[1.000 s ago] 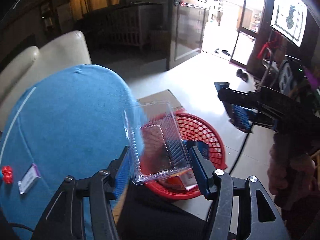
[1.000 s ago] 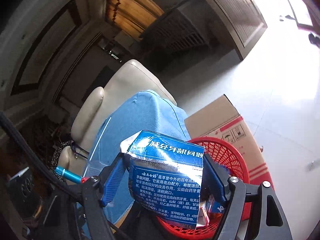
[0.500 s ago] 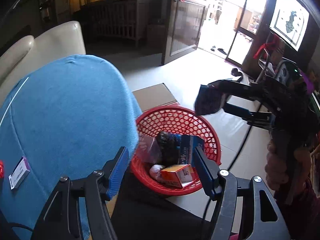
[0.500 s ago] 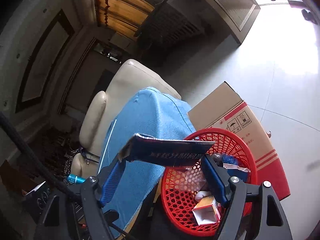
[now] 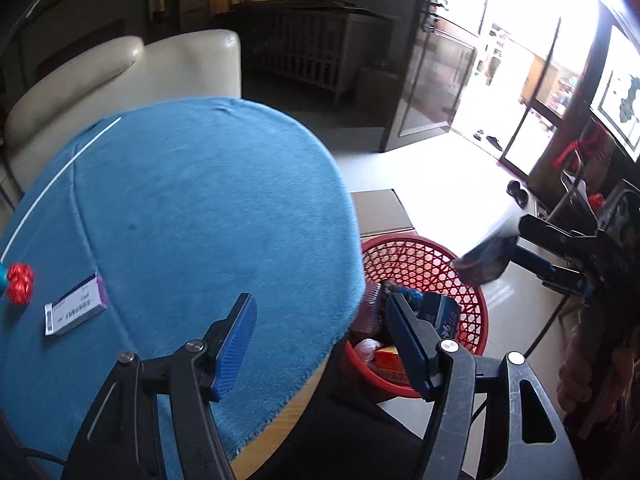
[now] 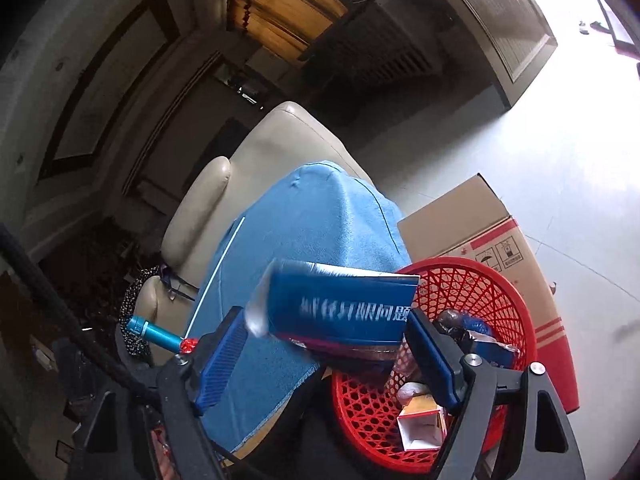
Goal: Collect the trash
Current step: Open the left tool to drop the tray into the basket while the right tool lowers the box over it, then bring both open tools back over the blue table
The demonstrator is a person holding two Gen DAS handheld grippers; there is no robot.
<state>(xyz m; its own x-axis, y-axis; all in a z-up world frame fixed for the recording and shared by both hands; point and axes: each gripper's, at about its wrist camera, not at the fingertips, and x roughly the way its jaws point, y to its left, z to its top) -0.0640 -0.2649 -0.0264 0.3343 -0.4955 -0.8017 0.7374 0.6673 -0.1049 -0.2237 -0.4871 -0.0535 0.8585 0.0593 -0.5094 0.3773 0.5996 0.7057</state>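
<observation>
With its jaws just spreading, the right claw point(image 6: 324, 354) was letting the blue carton point(image 6: 340, 312) tip loose over the red basket point(image 6: 516, 300), so it needed to hold above the rim until it fell, while the left claw point(image 5: 320, 334) stood spread and empty over the table point(image 5: 192, 208) edge.

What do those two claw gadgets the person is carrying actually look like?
Both look alike. The left gripper and right gripper have angular black frames with silver bolts, and two flat fingers faced with ribbed blue pads. A black cable trails beside the right one.
</observation>
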